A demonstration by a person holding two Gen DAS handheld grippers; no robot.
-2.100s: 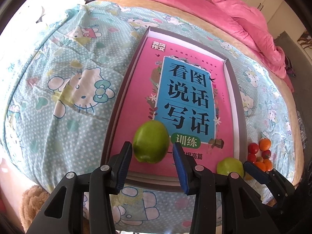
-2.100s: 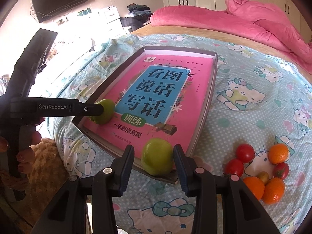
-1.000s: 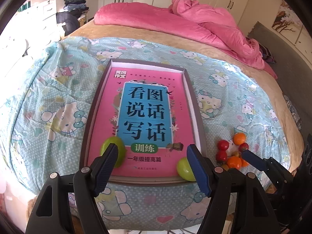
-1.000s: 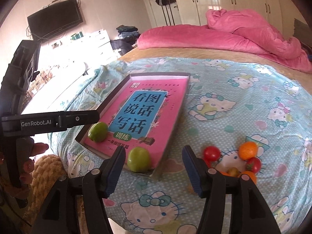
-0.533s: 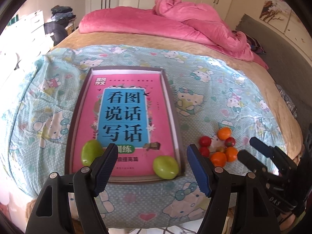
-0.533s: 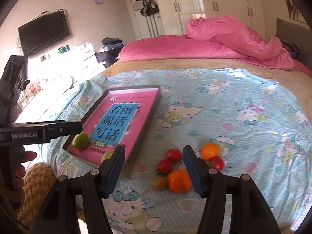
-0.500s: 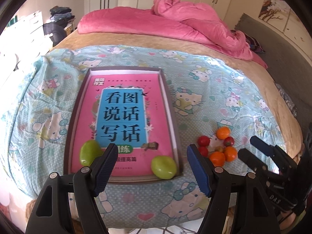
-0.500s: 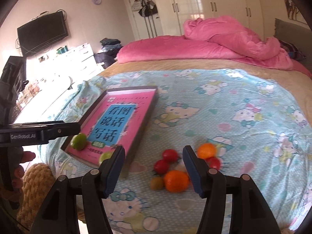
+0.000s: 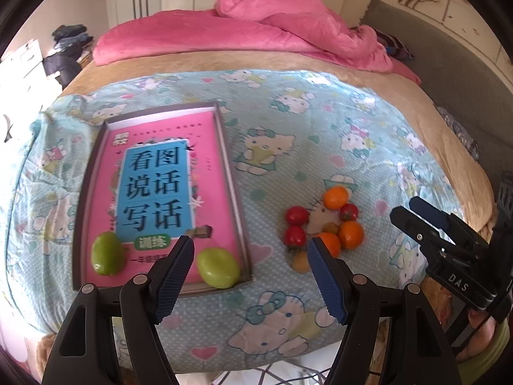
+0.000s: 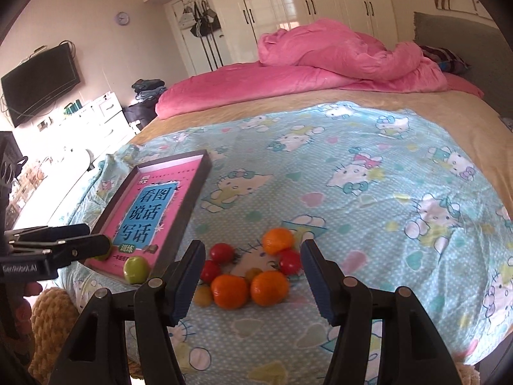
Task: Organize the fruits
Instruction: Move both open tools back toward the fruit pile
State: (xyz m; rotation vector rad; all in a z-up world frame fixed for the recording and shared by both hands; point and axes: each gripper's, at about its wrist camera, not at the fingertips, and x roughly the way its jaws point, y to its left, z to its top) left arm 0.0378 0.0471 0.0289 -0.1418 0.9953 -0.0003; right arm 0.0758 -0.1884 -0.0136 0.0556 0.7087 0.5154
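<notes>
Lying with its long axis from the near edge of the bed toward the pink duvet (image 9: 282, 29), the shallow dark tray (image 9: 239, 224) holds a pink book (image 9: 211, 173) with large blue Chinese title characters. Two green fruits sit on the book at the tray's near end: the left green fruit (image 9: 106, 253) at the near left corner, upright and oval, and the right green fruit (image 9: 218, 267) at the near right corner, its long axis lying nearly across the tray.

On the blue cartoon-cat blanket (image 10: 352, 166), just to the right of the tray, a small cluster of fruit rests: three oranges (image 10: 268, 287), three red tomatoes (image 10: 222, 252) and one small yellowish fruit (image 10: 202, 295), some touching each other, arranged roughly in a ring.

The left gripper (image 9: 250, 253) hovers above the near edge of the bed, its blue-padded fingers spread wide and holding nothing; the right green fruit and the tray's near right corner appear between them. The right gripper (image 10: 253, 256) points at the cluster, also spread wide and empty, with the oranges and tomatoes framed between its fingers. In the right wrist view a hand (image 10: 22, 301) grips the left tool's handle at the left side.
</notes>
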